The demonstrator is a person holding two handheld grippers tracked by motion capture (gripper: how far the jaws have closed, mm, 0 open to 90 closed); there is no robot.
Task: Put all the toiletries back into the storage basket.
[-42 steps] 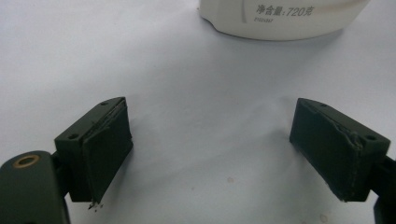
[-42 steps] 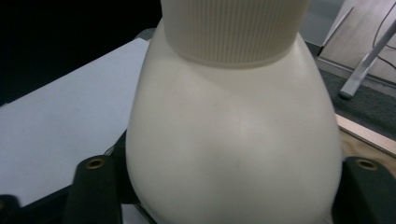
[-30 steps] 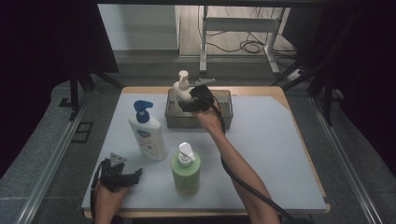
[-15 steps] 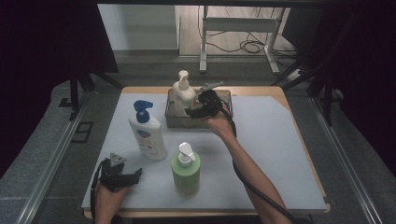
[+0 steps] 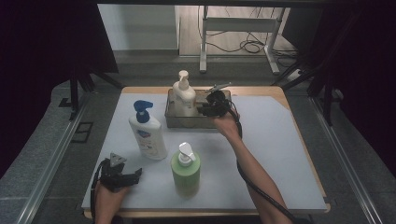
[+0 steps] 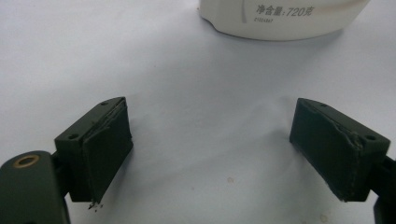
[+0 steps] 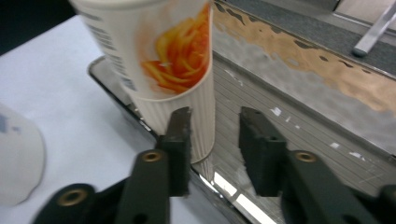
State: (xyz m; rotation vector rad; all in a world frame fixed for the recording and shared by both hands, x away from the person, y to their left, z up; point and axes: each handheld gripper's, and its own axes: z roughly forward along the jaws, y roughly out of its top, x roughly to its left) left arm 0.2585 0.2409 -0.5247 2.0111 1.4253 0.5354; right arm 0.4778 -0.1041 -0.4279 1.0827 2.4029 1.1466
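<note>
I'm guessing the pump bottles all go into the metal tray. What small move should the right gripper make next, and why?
Probably draw the right gripper back out of the tray. Its jaws are parted and empty, and the cream bottle already stands upright inside. The white bottle and the green bottle wait outside, on the table.

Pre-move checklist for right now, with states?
1. Cream pump bottle stands upright in the tray: ok.
2. Right gripper is free of the bottle: ok. In the right gripper view its jaws stand apart with nothing between them, beside the bottle's base.
3. Left gripper is open and empty: ok. It sits low at the near left of the table, jaws wide.
4. White bottle with blue pump stands upright and reachable: ok.
5. Green bottle stands upright, apart from the white one: ok.
6. Room left in the tray for two more bottles: cannot tell, the right hand hides part of it.
</note>
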